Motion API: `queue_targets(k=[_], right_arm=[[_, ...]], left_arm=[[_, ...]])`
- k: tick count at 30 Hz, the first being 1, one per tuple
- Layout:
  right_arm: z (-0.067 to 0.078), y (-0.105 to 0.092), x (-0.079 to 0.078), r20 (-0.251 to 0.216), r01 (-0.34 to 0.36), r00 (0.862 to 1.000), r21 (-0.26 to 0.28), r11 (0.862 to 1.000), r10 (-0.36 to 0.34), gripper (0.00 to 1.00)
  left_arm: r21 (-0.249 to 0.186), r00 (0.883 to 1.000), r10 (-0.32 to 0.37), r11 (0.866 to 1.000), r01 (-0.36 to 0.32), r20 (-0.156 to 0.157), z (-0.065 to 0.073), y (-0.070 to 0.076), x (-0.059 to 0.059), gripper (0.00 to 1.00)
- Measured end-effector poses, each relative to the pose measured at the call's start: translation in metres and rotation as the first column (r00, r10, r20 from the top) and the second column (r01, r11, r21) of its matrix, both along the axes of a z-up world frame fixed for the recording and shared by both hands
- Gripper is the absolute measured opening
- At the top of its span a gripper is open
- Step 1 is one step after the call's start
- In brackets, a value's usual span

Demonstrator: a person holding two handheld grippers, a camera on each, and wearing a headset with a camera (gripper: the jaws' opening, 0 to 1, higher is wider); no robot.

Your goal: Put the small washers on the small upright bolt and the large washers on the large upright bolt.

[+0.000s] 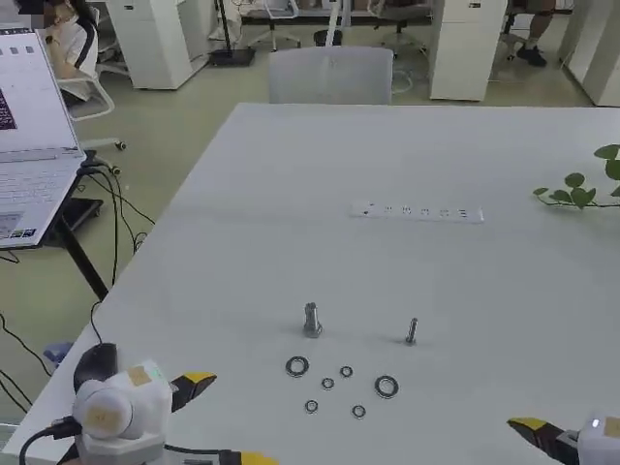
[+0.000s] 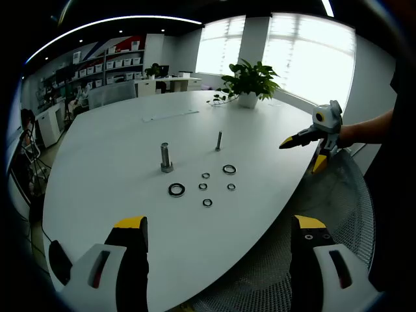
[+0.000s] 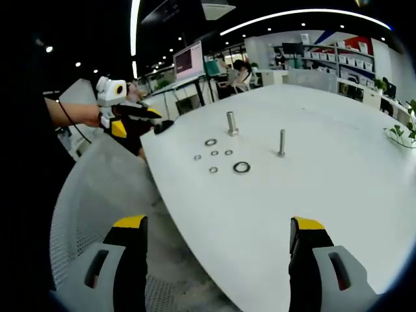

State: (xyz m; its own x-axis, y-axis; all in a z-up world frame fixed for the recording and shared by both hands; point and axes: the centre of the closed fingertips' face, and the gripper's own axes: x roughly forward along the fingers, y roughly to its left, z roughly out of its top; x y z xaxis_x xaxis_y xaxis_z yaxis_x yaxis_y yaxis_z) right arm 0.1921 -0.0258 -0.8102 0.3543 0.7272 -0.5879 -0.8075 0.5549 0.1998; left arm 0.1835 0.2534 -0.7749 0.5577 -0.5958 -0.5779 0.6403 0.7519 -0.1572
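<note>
The left gripper [image 2: 219, 225] is held over the near edge of the white table [image 1: 387, 165]. Its yellow-tipped jaws are spread wide with nothing between them. The right gripper [image 3: 218, 225] is released in the same way, wide apart and empty, at the table's near right side. In the head view both sit at the bottom of the picture, well apart from the parts.

Ahead of them the washers lie flat on the table in a loose cluster. The two large washers [image 1: 297, 366] sit at the cluster's left and right sides. The four small washers [image 1: 327, 384] are scattered between them and toward the near edge.

Just beyond the cluster the large bolt [image 1: 311, 320] stands on its head with its long axis vertical and its shank pointing straight up. The small bolt [image 1: 412, 331] stands the same way to its right, apart from it. Neither bolt carries a washer.

Farther back a white power strip [image 1: 417, 211] lies across the table, and any marks on it are too small to read. A plant [image 1: 581, 189] reaches in at the right edge. To the left, off the table, a monitor [image 1: 29, 107] shows text too small to read.
</note>
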Motion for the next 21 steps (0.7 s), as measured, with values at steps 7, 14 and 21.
queue_targets(k=[7, 14, 21], right_arm=[[0.001, 0.006, -0.001, -0.004, -0.014, 1.000, -0.005, 1.000, 0.014, 0.97], [0.005, 0.013, 0.012, 0.010, -0.036, 0.999, -0.034, 0.999, 0.036, 0.96], [0.010, 0.031, 0.025, -0.002, -0.060, 0.998, -0.026, 0.998, 0.060, 0.95]], left_arm=[[-0.006, 1.000, -0.018, 1.000, 0.018, 0.002, 0.001, -0.002, 0.001, 0.99], [0.003, 1.000, -0.011, 1.000, 0.011, 0.028, 0.003, 0.007, 0.007, 0.99], [-0.031, 0.999, 0.028, 0.999, -0.026, 0.041, 0.008, 0.012, 0.013, 0.99]])
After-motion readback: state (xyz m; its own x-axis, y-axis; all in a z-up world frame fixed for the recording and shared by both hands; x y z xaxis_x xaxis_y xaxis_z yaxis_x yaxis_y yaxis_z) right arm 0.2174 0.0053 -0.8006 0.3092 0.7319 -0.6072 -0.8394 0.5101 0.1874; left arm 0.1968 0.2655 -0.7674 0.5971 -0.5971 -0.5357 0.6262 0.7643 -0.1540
